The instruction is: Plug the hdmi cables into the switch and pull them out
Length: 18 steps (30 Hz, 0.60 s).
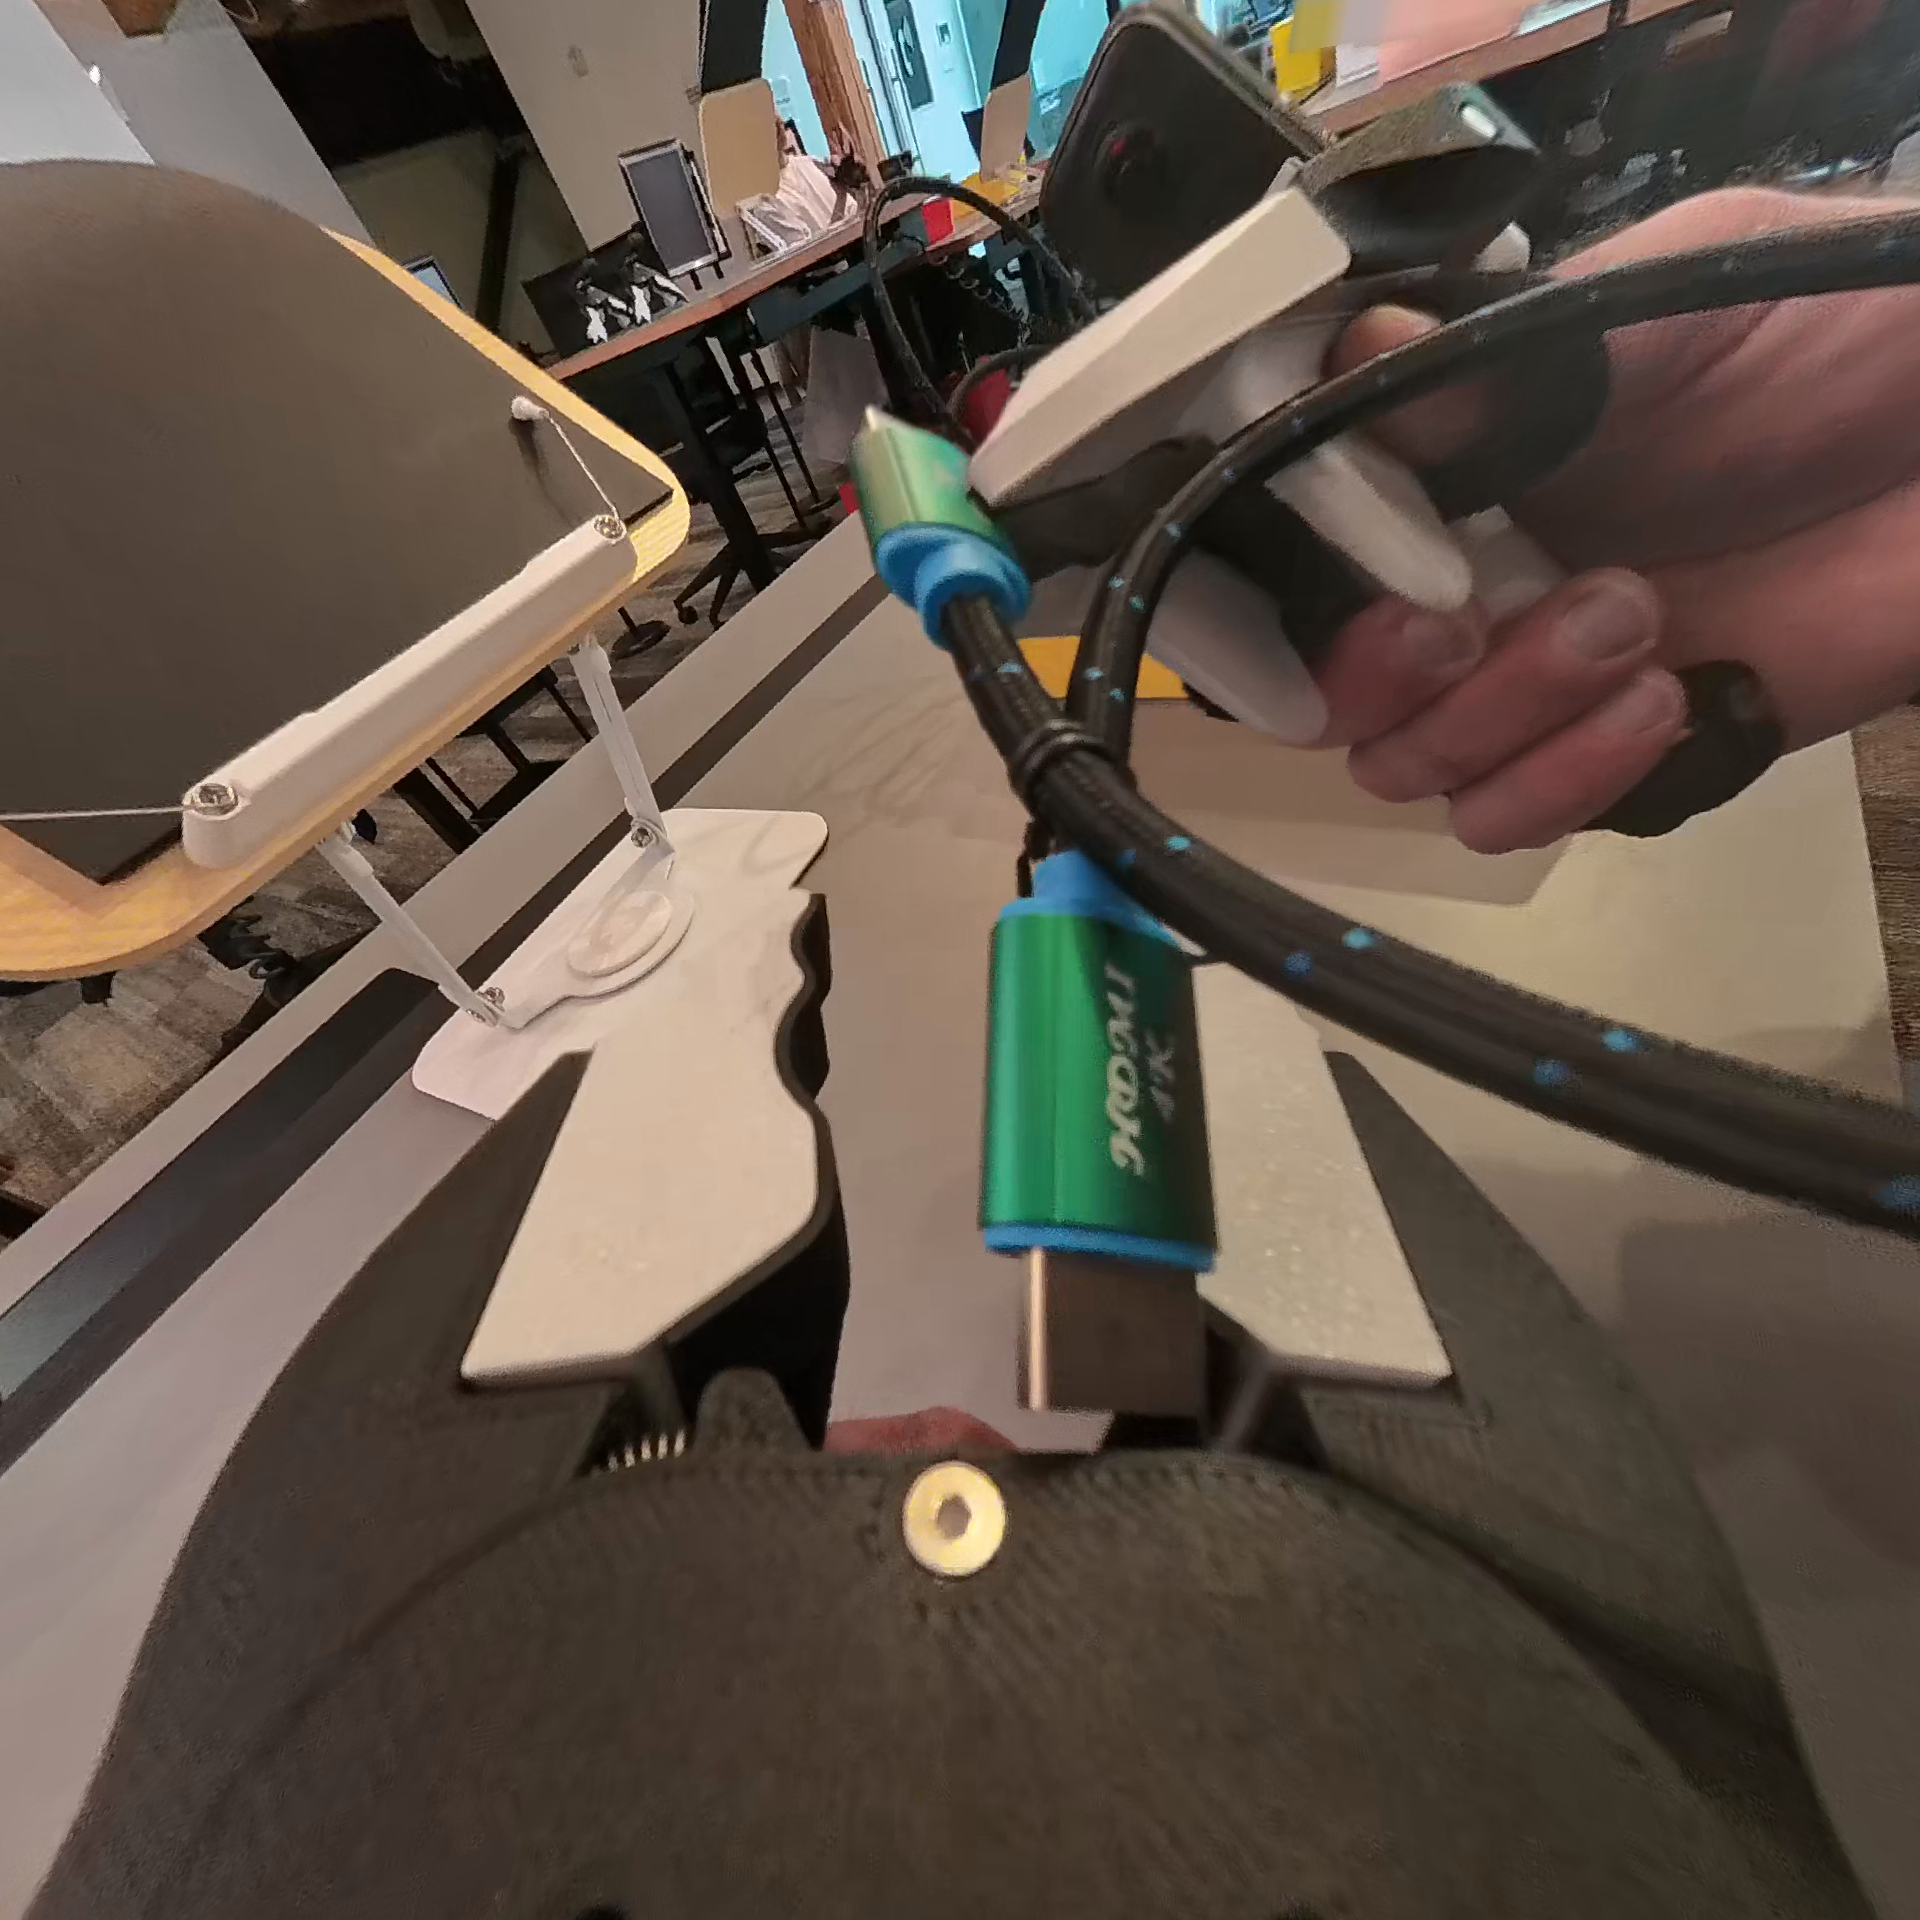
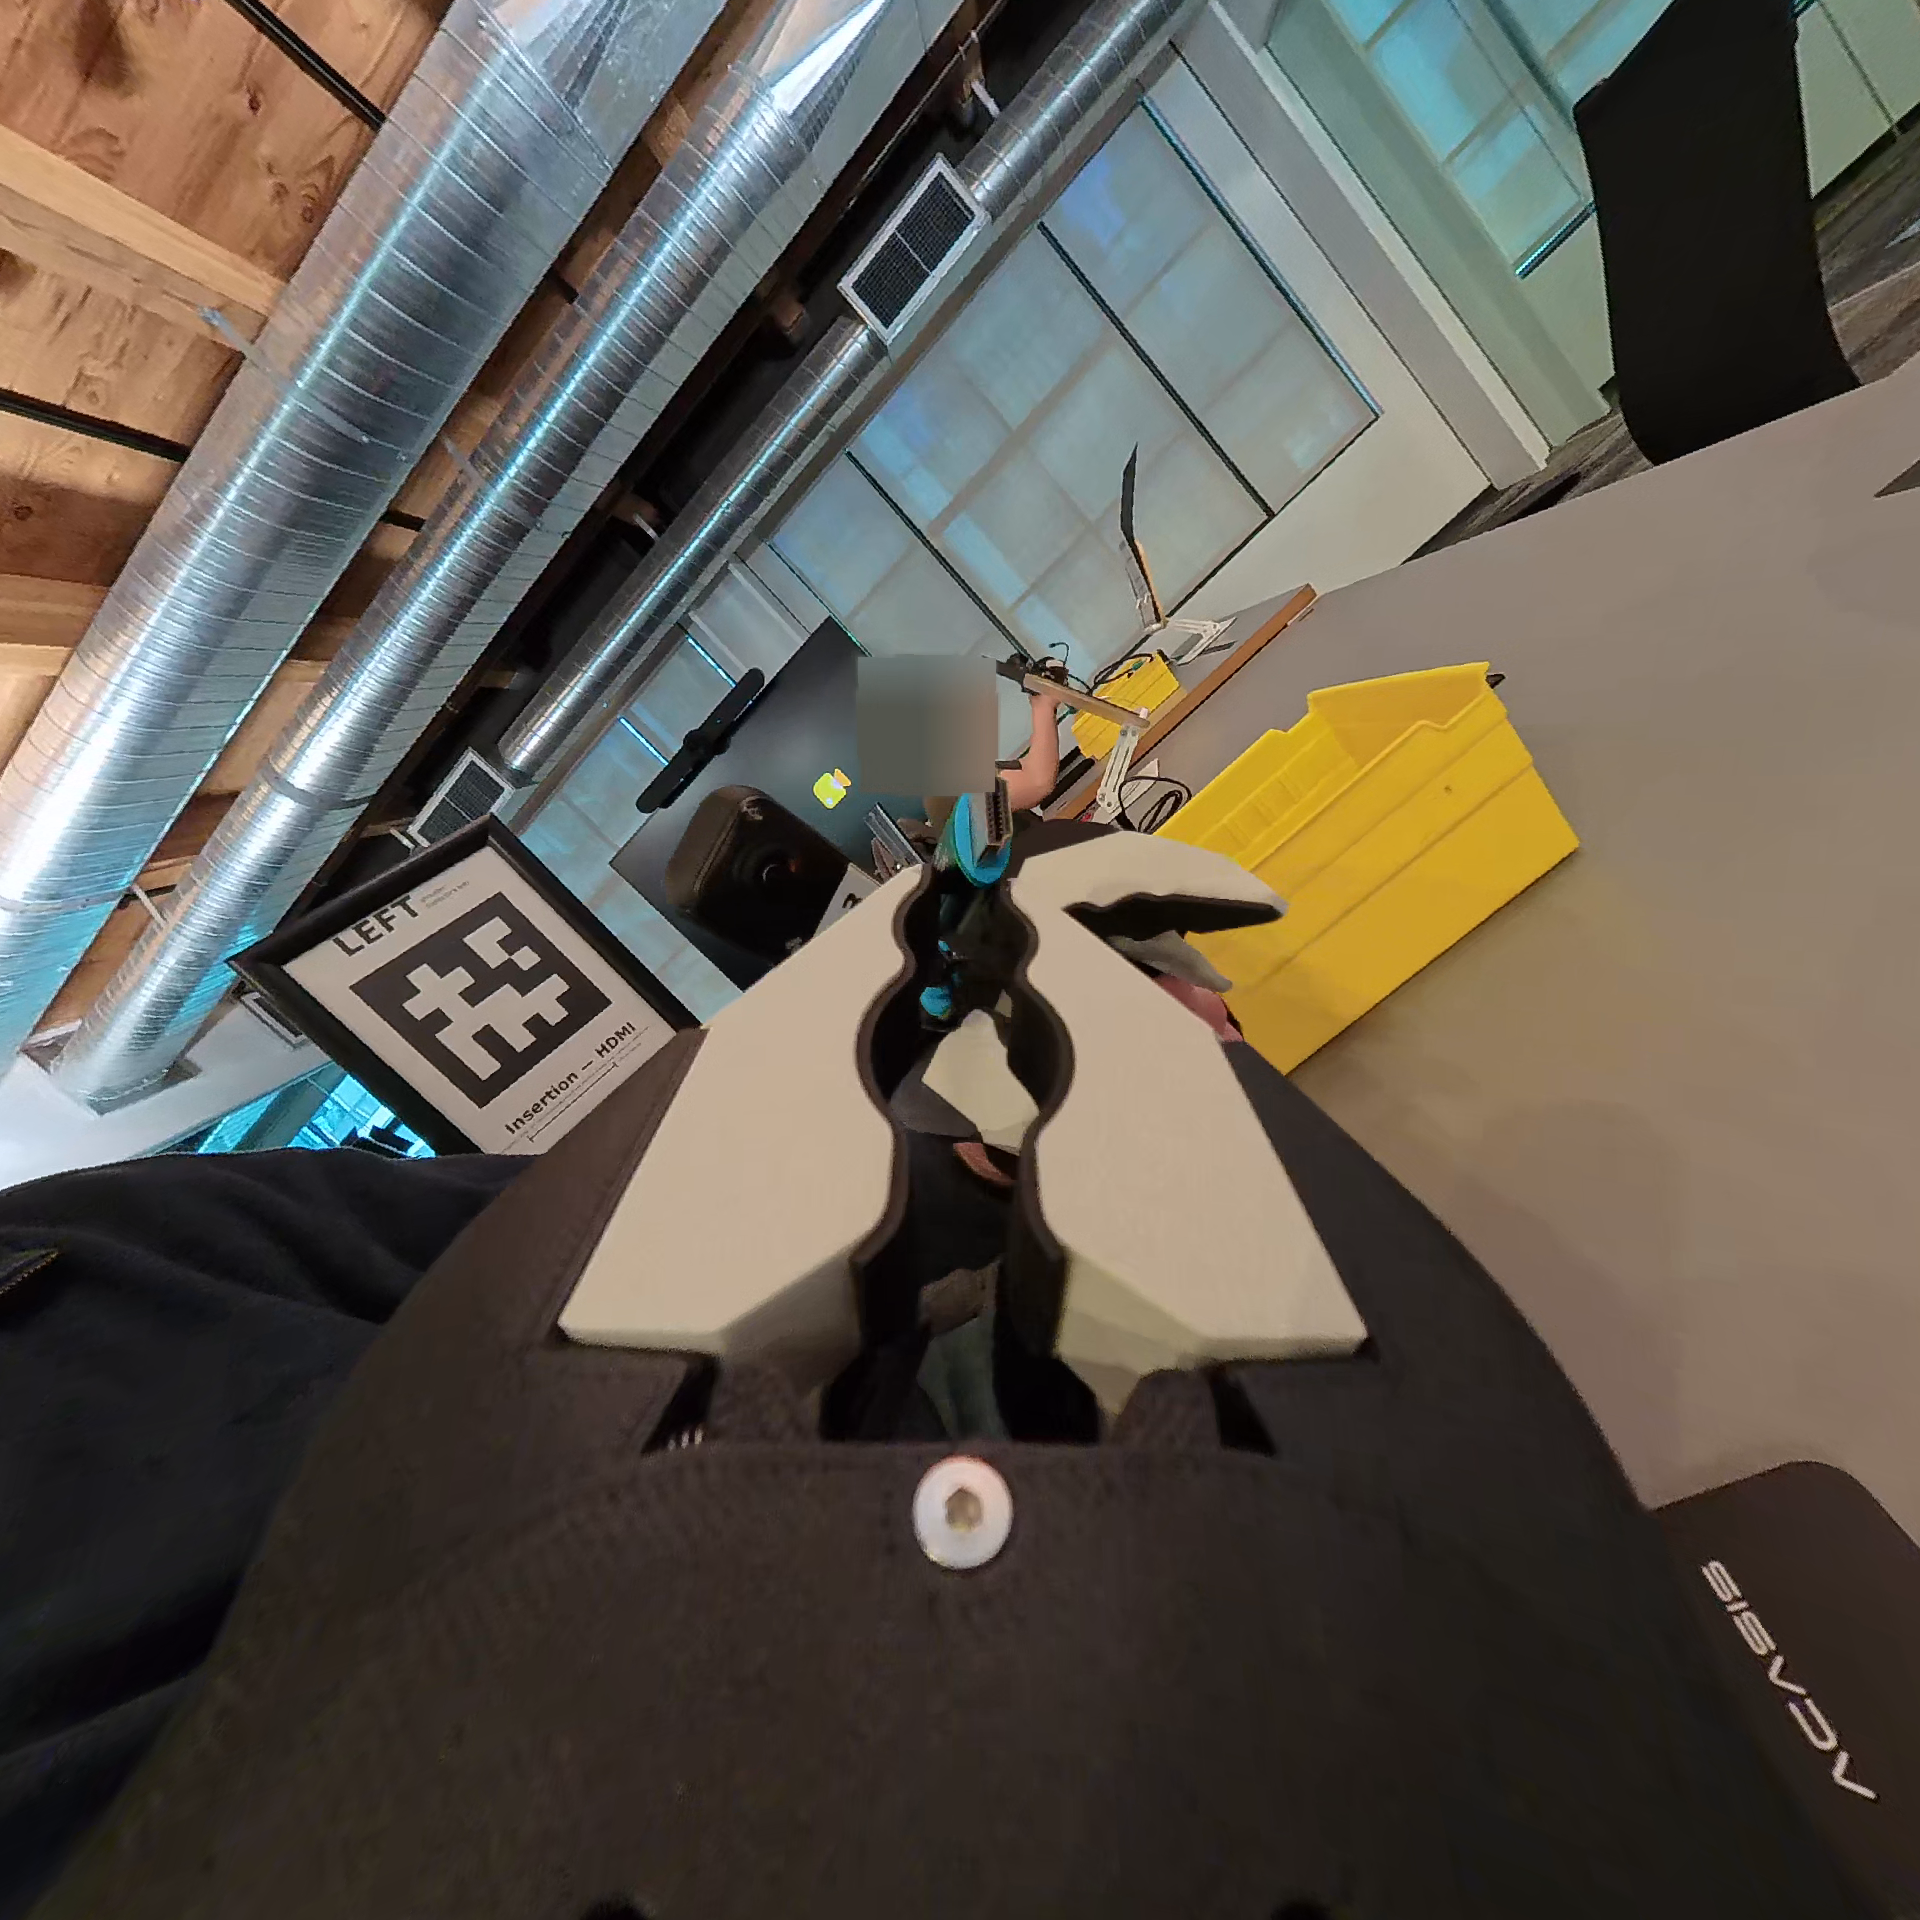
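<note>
A black braided HDMI cable point(image 1: 1351, 966) with blue flecks is looped in the air over the grey table point(image 1: 914, 727). My right gripper point(image 1: 987, 488), held by a hand point(image 1: 1610, 623), is shut on the cable just behind one green plug point(image 1: 920, 488). That plug's tip point(image 2: 987, 831) sticks out past my right gripper point(image 2: 966, 894) in the right wrist view. The other green plug point(image 1: 1091, 1091) hangs with its metal tip down between the wide-open fingers of my left gripper point(image 1: 1075, 997), closer to the right finger point(image 1: 1340, 1247). No switch shows in either view.
A black panel on a wooden board point(image 1: 260, 499) stands on a white hinged stand point(image 1: 623, 935) at the left. A yellow bin point(image 2: 1382, 831) sits on the table point(image 2: 1610, 1039). A black flat object point(image 2: 1787, 1683) lies at the near right. A person works at a far table. My right fingertips sit around 6 centimeters from my left ones.
</note>
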Available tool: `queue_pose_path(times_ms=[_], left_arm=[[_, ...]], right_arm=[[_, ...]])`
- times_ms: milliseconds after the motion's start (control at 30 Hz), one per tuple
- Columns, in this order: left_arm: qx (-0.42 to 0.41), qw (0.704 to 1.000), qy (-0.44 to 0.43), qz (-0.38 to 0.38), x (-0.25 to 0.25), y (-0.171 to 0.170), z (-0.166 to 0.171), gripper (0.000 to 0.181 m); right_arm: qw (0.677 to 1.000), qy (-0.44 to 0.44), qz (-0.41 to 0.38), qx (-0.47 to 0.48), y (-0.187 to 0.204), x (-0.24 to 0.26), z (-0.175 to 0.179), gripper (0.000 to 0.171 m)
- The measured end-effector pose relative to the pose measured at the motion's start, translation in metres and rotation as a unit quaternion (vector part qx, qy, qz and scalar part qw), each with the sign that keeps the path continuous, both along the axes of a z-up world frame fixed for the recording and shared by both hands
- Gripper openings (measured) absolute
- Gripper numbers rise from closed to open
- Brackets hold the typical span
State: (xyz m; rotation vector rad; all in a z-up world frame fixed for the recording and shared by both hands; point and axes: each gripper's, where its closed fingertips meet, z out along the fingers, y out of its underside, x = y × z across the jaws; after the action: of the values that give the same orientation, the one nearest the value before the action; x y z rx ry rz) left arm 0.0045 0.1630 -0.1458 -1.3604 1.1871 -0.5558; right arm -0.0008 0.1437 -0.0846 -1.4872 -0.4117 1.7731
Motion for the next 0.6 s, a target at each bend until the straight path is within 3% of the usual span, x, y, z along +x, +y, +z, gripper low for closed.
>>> queue_pose_path(times_ms=[467, 600], left_arm=[[0.045, 0.999, -0.012, 0.003, -0.002, -0.005, 0.019, 0.047], [0.049, 0.999, -0.007, 0.0, -0.002, -0.007, 0.018, 0.038]], right_arm=[[1.0, 0.0, 0.008, -0.026, 0.003, -0.006, -0.014, 0.007], [0.999, 0.0, 0.009, -0.031, 0.003, -0.007, -0.016, 0.007]])
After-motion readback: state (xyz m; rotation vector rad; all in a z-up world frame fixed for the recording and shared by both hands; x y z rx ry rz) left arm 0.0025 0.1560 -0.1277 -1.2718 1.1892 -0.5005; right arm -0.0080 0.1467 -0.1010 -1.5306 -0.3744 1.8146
